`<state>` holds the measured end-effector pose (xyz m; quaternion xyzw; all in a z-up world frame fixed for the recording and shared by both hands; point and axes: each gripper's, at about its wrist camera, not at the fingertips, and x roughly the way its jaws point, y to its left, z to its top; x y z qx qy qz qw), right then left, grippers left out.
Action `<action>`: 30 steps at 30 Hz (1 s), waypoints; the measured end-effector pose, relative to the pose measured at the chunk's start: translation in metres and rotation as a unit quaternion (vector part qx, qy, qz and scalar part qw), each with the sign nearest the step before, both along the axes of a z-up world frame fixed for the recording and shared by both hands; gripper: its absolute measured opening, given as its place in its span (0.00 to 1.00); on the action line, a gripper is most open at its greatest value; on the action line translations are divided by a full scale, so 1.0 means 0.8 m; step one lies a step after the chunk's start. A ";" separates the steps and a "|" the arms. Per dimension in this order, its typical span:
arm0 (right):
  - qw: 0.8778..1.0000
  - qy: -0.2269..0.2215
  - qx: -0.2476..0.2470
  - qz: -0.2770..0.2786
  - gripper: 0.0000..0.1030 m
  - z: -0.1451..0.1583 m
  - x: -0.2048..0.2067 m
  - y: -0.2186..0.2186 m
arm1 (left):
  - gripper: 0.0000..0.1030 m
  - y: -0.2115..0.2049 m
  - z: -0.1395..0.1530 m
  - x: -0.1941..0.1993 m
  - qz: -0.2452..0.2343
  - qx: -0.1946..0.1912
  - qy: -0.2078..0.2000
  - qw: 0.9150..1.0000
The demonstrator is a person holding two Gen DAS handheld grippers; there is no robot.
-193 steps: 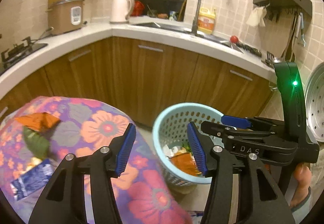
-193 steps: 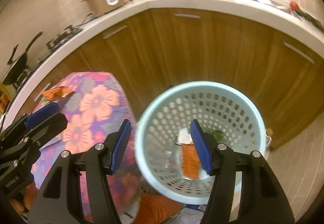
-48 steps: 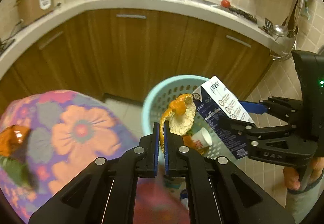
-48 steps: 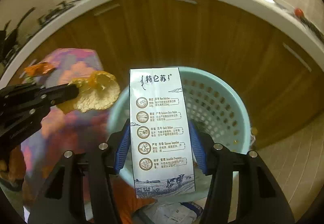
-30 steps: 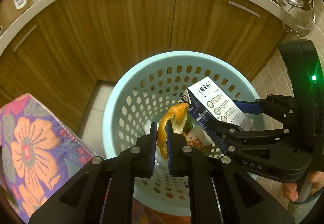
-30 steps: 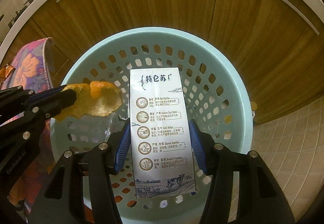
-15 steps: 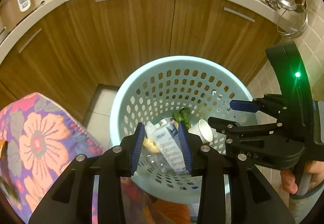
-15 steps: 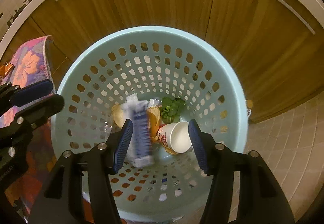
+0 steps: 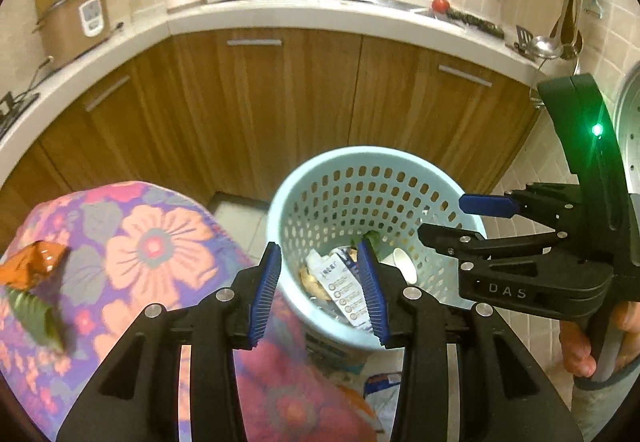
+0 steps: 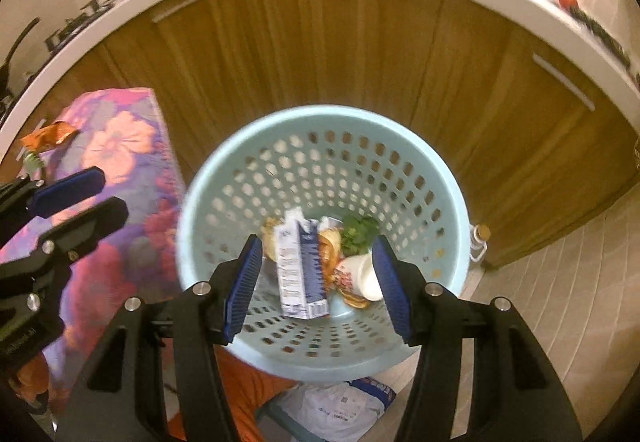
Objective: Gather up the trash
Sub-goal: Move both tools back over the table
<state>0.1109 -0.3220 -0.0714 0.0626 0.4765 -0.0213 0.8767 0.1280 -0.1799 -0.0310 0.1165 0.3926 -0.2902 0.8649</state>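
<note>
- Right wrist view: the right gripper (image 10: 318,284) is hanging released, holding nothing, above the blue basket (image 10: 452,198), where the milk carton (image 10: 300,270) is lying.
- The left gripper (image 9: 322,288) is gaping too, gripping nothing.

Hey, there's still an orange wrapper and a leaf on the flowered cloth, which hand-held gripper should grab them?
Left hand-held gripper, probably. It is open, empty and nearer the orange wrapper and leaf. The right hand-held gripper, also open, hangs over the basket.

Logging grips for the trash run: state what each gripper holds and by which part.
Nothing is held. The left gripper and right gripper are both open and empty; the milk carton already lies in the basket.
</note>
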 end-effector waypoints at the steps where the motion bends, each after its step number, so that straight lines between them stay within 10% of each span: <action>1: 1.000 -0.005 -0.002 0.005 0.52 0.007 -0.001 0.009 | 0.38 0.007 0.004 -0.002 0.002 -0.003 -0.003 1.000; 17: 0.988 -0.089 0.022 0.123 0.56 0.080 0.025 0.192 | 0.62 0.267 0.071 -0.004 0.155 -0.068 -0.046 0.984; 24: 0.978 -0.089 0.031 0.186 0.63 0.069 0.049 0.289 | 0.62 0.393 0.070 0.045 0.238 -0.125 -0.023 0.963; 30: 0.973 -0.078 0.049 0.212 0.63 0.042 0.084 0.353 | 0.62 0.414 0.047 0.105 0.212 -0.163 0.032 0.963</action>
